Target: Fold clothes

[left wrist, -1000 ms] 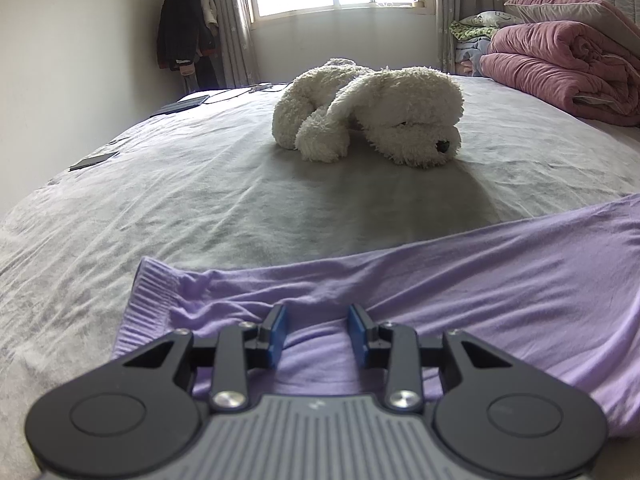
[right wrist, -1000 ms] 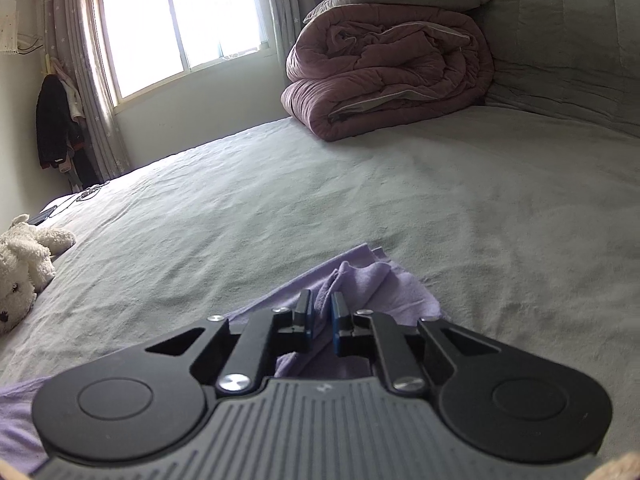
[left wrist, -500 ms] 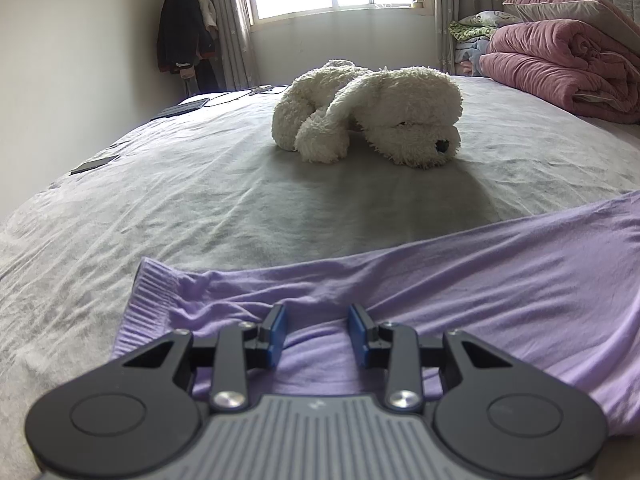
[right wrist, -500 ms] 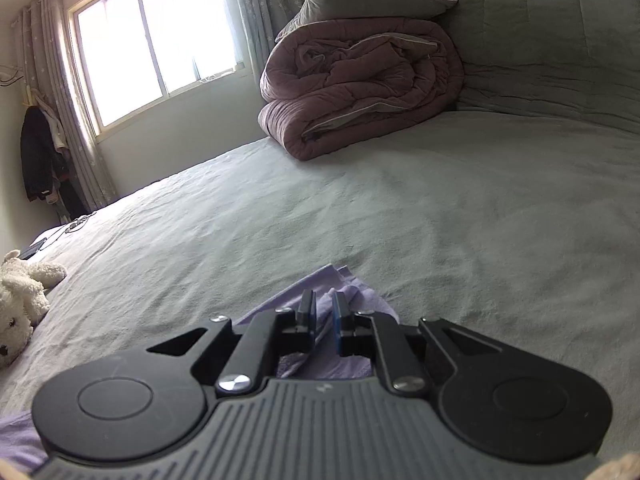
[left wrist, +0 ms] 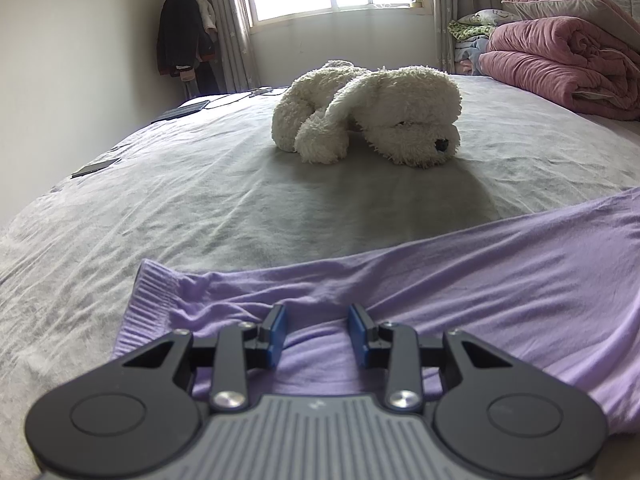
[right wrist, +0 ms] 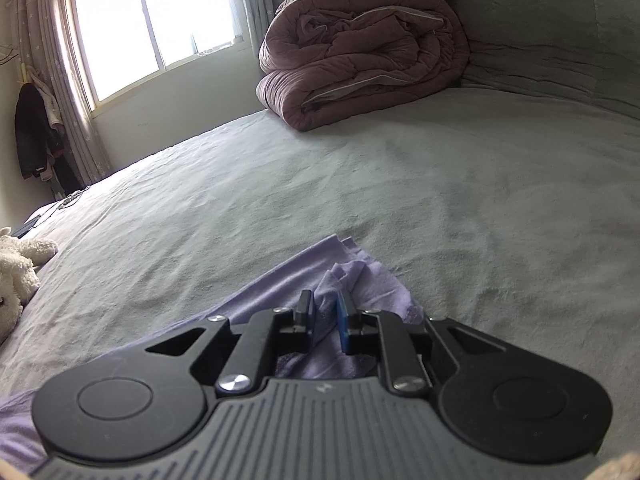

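Left tongs (left wrist: 316,330) were spread over the purple garment (left wrist: 460,280) at frame bottom. Right tongs (right wrist: 325,316) pinched a bunched garment corner, lower centre, on the bed (right wrist: 400,184).

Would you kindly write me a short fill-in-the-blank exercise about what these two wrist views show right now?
1. The garment spread on the grey bedsheet is ____ in colour.
2. The left gripper hovers over the garment with its jaws ____.
3. The right gripper has a bunch of ____ between its blue pads.
4. The white plush toy is shaped like a ____.

Missing words: purple; open; purple fabric; dog
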Tool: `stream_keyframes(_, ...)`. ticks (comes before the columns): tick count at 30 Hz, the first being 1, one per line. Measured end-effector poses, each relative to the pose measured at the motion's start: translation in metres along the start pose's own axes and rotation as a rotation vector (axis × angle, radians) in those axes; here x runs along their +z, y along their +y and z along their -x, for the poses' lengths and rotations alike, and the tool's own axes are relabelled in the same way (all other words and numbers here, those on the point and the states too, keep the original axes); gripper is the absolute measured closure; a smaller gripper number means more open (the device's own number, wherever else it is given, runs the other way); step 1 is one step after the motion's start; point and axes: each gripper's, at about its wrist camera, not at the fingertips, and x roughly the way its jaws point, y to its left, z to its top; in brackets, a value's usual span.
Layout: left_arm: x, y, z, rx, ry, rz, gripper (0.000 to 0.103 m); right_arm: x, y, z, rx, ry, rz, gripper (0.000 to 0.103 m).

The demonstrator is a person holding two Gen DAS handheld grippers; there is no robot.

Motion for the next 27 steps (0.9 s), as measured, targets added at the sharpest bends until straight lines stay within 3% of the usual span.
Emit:
stream_keyframes(7,0.0,-0.001,0.0,0.003,-0.002,-0.004,0.068,0.001,-0.001,-0.001,-0.004,0.002,0.001,0.085)
stream_keyframes(9,0.0,-0.001,0.0,0.004,-0.003,-0.006,0.068,0.001,0.0,0.0,-0.009,-0.006,0.006,0.099)
stream_keyframes(16,-0.001,-0.001,0.001,0.005,-0.003,-0.006,0.068,0.008,-0.001,0.013,-0.047,-0.057,0.013,0.1)
stream_keyframes(19,-0.001,-0.001,0.001,0.005,-0.004,-0.006,0.068,0.02,-0.001,0.024,-0.076,-0.033,0.012,0.1)
stream_keyframes(24,-0.001,-0.001,0.001,0.006,-0.005,-0.008,0.068,0.013,0.003,0.011,-0.164,0.069,0.115,0.1)
stream_keyframes(27,-0.001,-0.001,0.001,0.007,-0.005,-0.009,0.068,0.011,0.001,0.008,-0.17,0.082,0.121,0.1)
